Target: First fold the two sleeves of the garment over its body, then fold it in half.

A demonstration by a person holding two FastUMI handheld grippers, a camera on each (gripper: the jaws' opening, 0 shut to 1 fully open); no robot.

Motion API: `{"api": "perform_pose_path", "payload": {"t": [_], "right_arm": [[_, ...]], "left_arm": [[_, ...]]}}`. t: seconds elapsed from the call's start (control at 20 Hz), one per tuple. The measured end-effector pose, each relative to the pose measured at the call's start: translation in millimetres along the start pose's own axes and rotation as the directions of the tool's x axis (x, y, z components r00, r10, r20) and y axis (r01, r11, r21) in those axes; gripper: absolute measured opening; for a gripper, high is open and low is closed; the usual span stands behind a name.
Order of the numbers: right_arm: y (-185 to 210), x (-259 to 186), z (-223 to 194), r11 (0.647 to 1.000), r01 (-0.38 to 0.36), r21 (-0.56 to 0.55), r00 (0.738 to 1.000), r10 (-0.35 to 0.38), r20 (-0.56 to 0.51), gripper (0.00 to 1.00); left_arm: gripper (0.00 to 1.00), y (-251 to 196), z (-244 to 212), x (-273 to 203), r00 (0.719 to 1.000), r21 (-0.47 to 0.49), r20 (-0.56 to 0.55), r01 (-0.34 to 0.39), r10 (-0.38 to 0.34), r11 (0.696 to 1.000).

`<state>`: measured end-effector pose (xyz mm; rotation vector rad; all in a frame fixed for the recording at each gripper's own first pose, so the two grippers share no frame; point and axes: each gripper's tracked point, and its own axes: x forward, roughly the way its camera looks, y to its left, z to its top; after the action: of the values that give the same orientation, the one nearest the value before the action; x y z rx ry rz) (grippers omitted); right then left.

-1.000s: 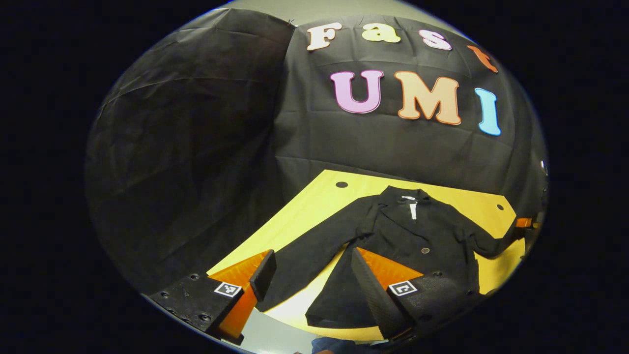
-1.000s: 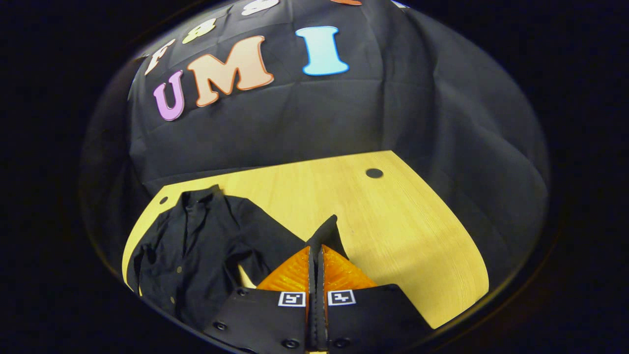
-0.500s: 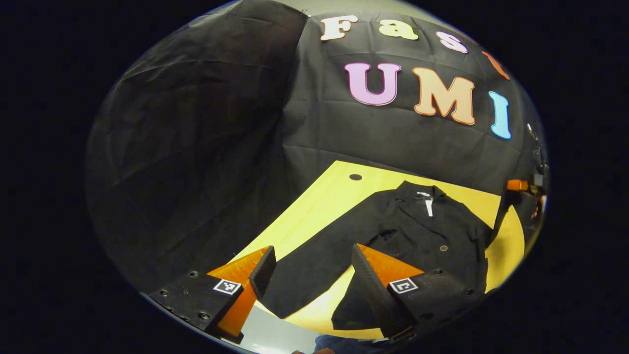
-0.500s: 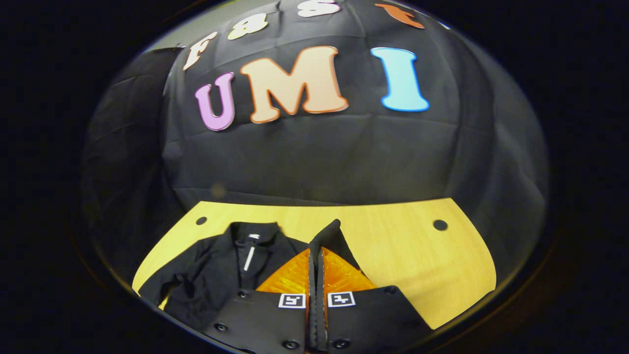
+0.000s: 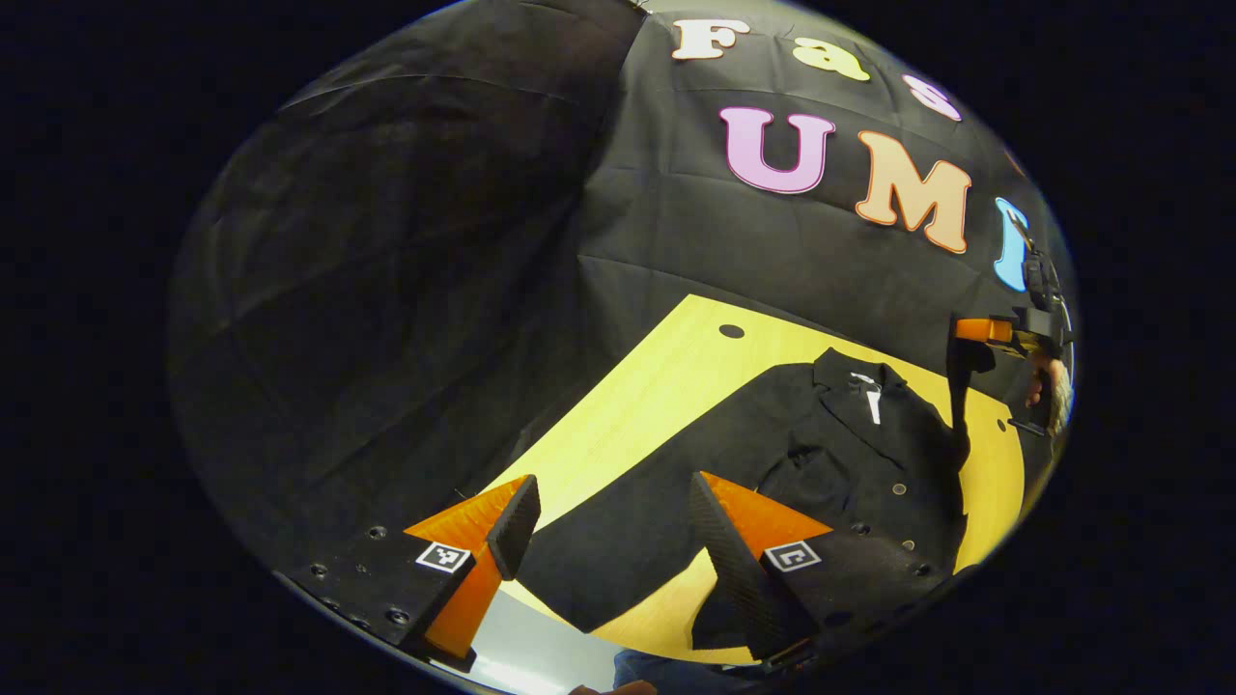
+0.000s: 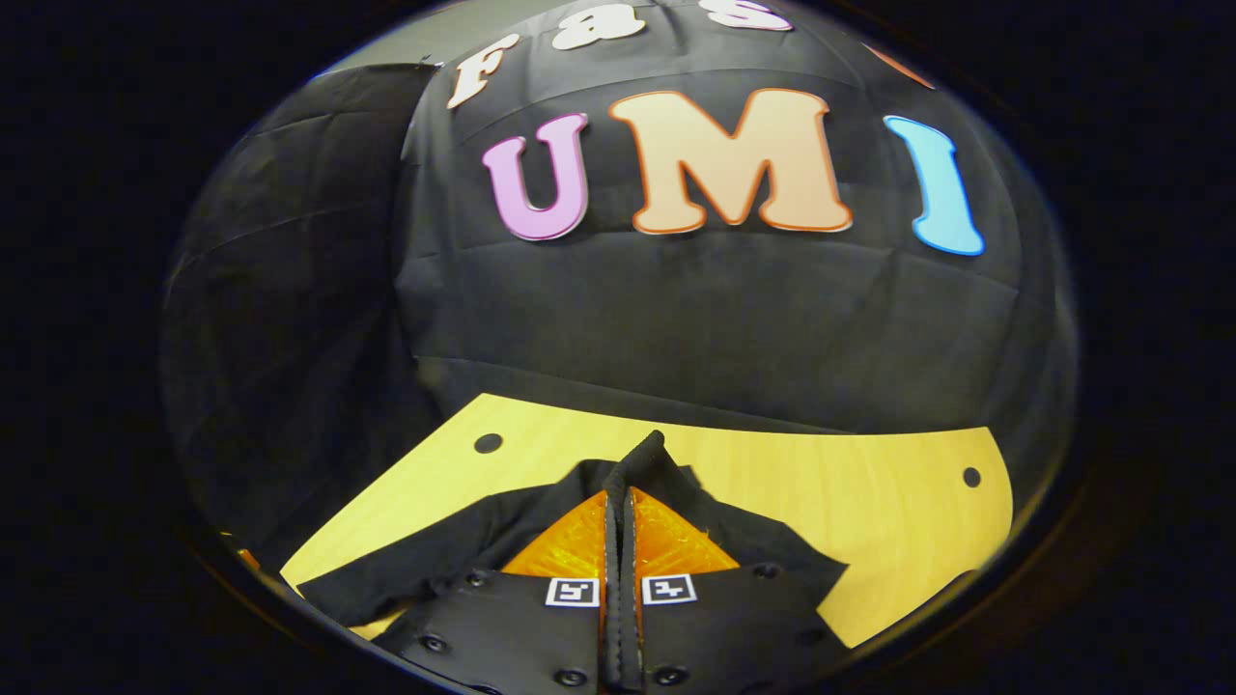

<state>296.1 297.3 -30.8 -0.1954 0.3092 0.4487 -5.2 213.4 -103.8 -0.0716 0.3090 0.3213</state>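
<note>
A black cloth wall (image 5: 406,251) hangs behind the scene, creased and wrinkled, with a second panel (image 6: 290,290) meeting it at a seam toward 11 o'clock in the right gripper view. A pale yellow wooden table (image 6: 869,502) stands in front of it, lit brightly (the grain shows clearly). Two small dark round holes (image 6: 488,443) sit near its far corners, at 10 and 2 o'clock.

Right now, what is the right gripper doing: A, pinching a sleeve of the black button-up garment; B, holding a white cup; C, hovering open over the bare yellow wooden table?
A: the right gripper is closed on the black garment's sleeve, lifted above the wooden table.
</note>
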Motion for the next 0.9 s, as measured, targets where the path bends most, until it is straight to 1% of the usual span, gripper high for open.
{"api": "perform_pose_path", "payload": {"t": [0.2, 0.3, 0.45, 0.55, 0.7, 0.75, 0.85, 0.9], "right_arm": [[58.8, 34.6, -5.4, 0.996, -0.067, -0.053, 0.997, 0.065, -0.032, 0.02], [88.1, 52.5, -20.5, 0.992, -0.103, -0.068, 0.993, 0.098, -0.063, 0.02], [115.3, 75.0, -46.6, 0.984, -0.141, -0.108, 0.984, 0.127, -0.128, 0.02], [128.0, 87.5, -67.6, 0.98, -0.154, -0.128, 0.976, 0.13, -0.177, 0.02], [137.0, 103.3, -95.3, 0.978, -0.17, -0.122, 0.961, 0.137, -0.242, 0.02], [137.5, 107.6, -102.0, 0.979, -0.167, -0.119, 0.957, 0.132, -0.259, 0.04], [140.2, 113.0, -111.3, 0.977, -0.177, -0.116, 0.95, 0.139, -0.279, 0.02], [141.3, 115.2, -112.6, 0.976, -0.184, -0.116, 0.948, 0.145, -0.284, 0.04]], "left_arm": [[0.95, 6.0, -2.7, 5.5, 1.0, -0.018, -0.013, -0.002, 0.001, 1.0], [0.95, 8.9, -7.8, 7.8, 1.0, -0.038, -0.029, -0.004, 0.003, 0.999], [0.95, 17.1, -16.9, 12.9, 0.998, -0.06, -0.058, -0.024, 0.02, 0.998], [0.95, 18.2, -22.1, 15.9, 0.997, -0.076, -0.077, -0.033, 0.028, 0.997], [0.95, 21.7, -34.6, 19.6, 0.993, -0.105, -0.115, -0.042, 0.03, 0.994], [0.95, 22.7, -38.1, 20.7, 0.991, -0.112, -0.126, -0.05, 0.035, 0.993], [0.95, 21.4, -39.1, 18.6, 0.99, -0.131, -0.135, -0.06, 0.042, 0.99], [0.95, 22.0, -41.2, 18.6, 0.989, -0.138, -0.139, -0.064, 0.045, 0.988]]}}
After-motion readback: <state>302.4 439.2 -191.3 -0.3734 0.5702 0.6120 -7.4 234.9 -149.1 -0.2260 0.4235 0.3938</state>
